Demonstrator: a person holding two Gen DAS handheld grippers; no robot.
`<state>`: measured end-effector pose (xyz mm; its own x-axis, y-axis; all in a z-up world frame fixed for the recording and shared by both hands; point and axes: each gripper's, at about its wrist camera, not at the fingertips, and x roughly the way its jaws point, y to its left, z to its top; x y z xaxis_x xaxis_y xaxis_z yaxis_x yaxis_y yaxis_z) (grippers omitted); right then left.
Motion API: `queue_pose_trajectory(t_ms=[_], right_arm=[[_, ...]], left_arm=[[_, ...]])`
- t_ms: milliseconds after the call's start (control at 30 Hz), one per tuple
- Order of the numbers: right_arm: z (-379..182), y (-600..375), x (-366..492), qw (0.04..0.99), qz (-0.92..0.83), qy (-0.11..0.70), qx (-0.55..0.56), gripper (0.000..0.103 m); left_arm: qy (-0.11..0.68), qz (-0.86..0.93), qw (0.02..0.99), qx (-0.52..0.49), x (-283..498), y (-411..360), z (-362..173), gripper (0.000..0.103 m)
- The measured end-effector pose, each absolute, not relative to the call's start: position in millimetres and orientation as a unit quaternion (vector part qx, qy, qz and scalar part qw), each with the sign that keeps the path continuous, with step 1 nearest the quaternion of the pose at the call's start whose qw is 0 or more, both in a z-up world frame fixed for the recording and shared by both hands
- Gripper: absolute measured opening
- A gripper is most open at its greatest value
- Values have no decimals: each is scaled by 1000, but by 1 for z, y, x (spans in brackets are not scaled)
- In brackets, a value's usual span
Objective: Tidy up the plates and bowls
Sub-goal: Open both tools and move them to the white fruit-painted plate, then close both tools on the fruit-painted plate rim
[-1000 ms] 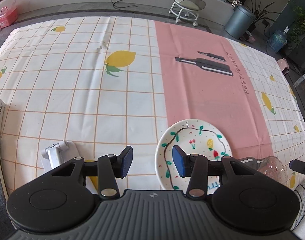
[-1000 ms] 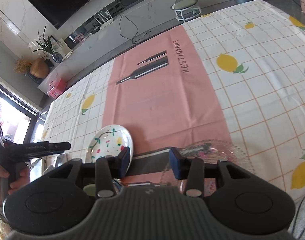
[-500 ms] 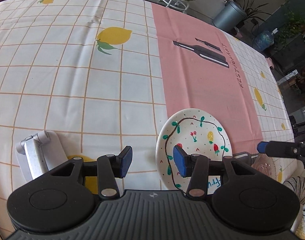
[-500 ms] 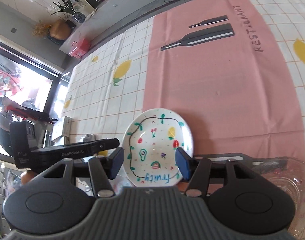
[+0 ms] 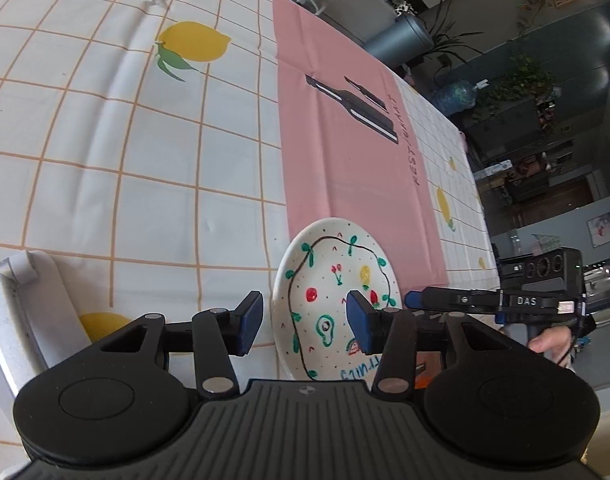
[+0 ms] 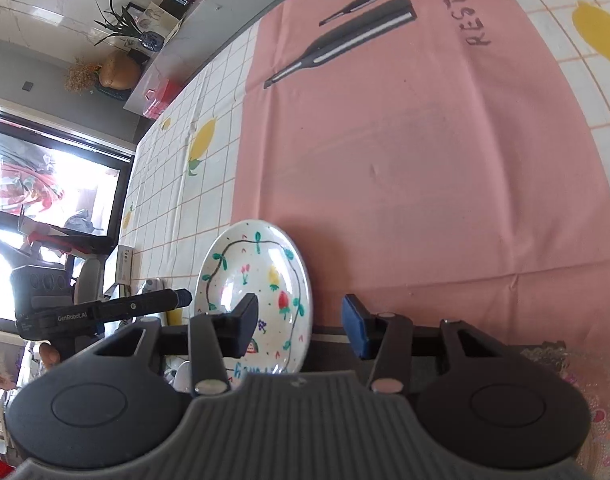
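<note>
The right gripper (image 6: 301, 326) hangs over the painted plate (image 6: 253, 276), jaws closing on nothing, beside a pink cloth (image 6: 425, 152) on the counter (image 6: 165, 208).

Black left claw (image 5: 304, 321) and right claw (image 6: 300, 322), blue pads, silver pivot screws, ribbed grey housings, white lettering.

Glossy ceramic plate (image 5: 337, 280) on matt cloth tablecloth (image 5: 145, 152)
</note>
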<state>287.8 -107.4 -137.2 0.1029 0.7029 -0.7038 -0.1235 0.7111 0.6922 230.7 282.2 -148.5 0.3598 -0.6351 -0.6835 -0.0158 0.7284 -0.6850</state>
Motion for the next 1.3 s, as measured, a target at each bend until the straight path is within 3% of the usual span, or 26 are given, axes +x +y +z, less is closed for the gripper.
queue_pose_trajectory(t_ms=[100,300,667,867,1033,1100,1233,1300], right_arm=[[-148,-112,292,695,310,600,248,41],[-163,-114,298,664,344,600,283,40],[-175,-98,305,635,372,600,314,40],[-176,-100,305,633,377,597,316,37],[-182,-105,307,630,370,600,325,25],[-184,-107,306,629,365,603,329,20],[-185,-107,305,634,355,605,324,4],[-185,-105,305,635,352,606,325,2]], left_arm=[[529,-195,749,-347,235,289,-165,50],[506,-214,724,-417,237,305,-183,49],[496,-226,723,-425,237,303,-187,49],[494,-227,728,-417,233,304,-186,44],[498,-218,736,-404,231,302,-184,33],[500,-212,739,-399,231,302,-184,24],[510,-206,736,-394,231,302,-184,20],[515,-203,735,-391,231,303,-184,14]])
